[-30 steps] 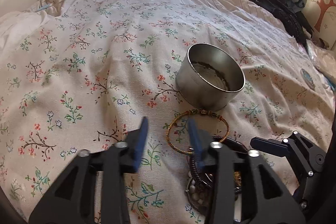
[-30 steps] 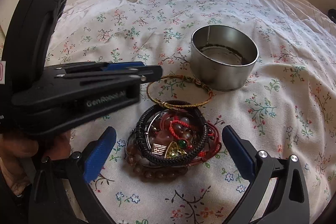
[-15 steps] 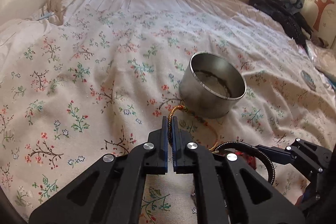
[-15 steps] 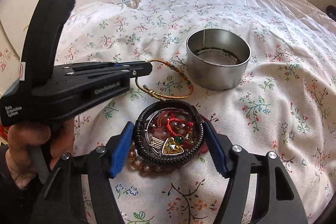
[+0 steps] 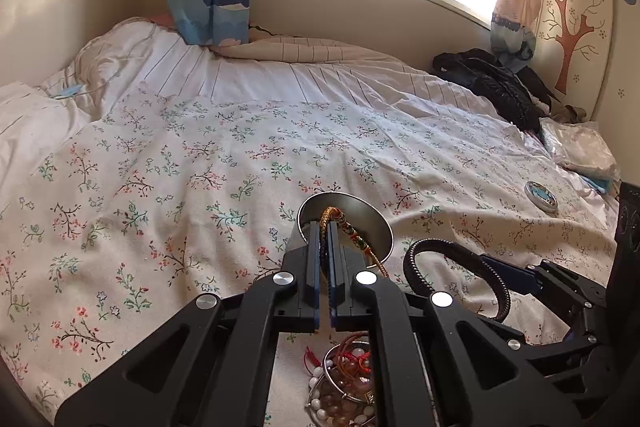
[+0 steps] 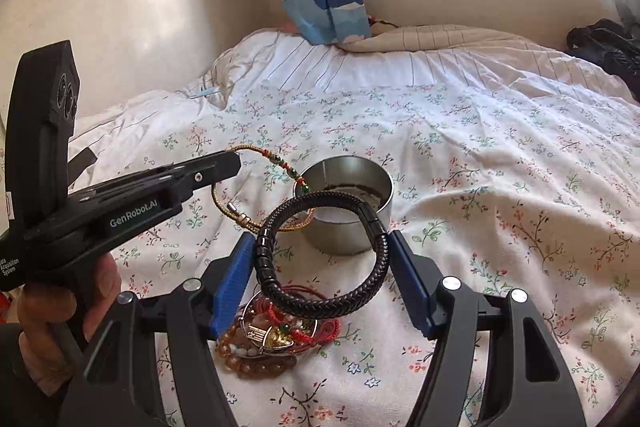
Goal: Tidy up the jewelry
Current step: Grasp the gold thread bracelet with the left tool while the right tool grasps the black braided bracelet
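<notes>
My left gripper (image 5: pixel 324 227) is shut on a gold braided cord bracelet (image 5: pixel 352 229) and holds it in the air in front of the round metal tin (image 5: pixel 376 227). In the right wrist view the left gripper (image 6: pixel 234 163) and the gold bracelet (image 6: pixel 256 183) hang left of the tin (image 6: pixel 348 223). My right gripper (image 6: pixel 322 247) is shut on a black braided leather bracelet (image 6: pixel 320 303), lifted above a pile of bead and red-string bracelets (image 6: pixel 272 339). The black bracelet (image 5: pixel 452 267) and the pile (image 5: pixel 344 387) also show in the left wrist view.
All lies on a bed with a floral sheet (image 5: pixel 200 167). A small round lid (image 5: pixel 541 197) lies at the right. Black clothing (image 5: pixel 492 83) and a plastic bag (image 5: pixel 580 147) sit at the far right. A wall and curtained window are behind.
My left gripper has lifted the gold bracelet off the sheet toward the tin. My right gripper has shut on the black bracelet and raised it off the pile.
</notes>
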{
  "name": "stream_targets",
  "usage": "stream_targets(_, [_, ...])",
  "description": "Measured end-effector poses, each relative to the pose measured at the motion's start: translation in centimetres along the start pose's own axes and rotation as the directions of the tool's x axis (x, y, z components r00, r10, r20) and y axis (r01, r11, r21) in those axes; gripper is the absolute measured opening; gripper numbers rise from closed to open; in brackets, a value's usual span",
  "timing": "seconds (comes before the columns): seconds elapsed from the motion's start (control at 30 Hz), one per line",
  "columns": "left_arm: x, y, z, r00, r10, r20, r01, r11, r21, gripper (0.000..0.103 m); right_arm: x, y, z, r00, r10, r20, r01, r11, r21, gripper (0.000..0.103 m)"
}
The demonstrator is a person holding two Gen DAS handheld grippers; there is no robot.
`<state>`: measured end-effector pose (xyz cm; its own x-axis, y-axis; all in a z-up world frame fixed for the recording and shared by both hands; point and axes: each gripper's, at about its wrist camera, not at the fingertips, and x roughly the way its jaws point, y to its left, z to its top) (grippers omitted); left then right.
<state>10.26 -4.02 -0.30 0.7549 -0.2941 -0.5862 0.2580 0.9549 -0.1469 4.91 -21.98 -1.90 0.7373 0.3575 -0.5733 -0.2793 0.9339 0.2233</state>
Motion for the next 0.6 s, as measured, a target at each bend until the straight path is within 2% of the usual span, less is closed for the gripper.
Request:
stream_targets(0.4, [5.1,-1.1,1.8,0.999,-0.02,-0.039,0.02,1.0,0.0,0.003,1.3,-2.1,1.3,0.999,-0.047,0.022,0.047,0.999,0.014,0.066])
stream_targets(0.6, [8.9,-1.1,1.8,0.993,0.005,-0.121,-0.007,1.0,-0.016,0.004,2.9,-2.7,2.5,0.999,-0.052,0.016,0.052,0.999,0.001,0.066])
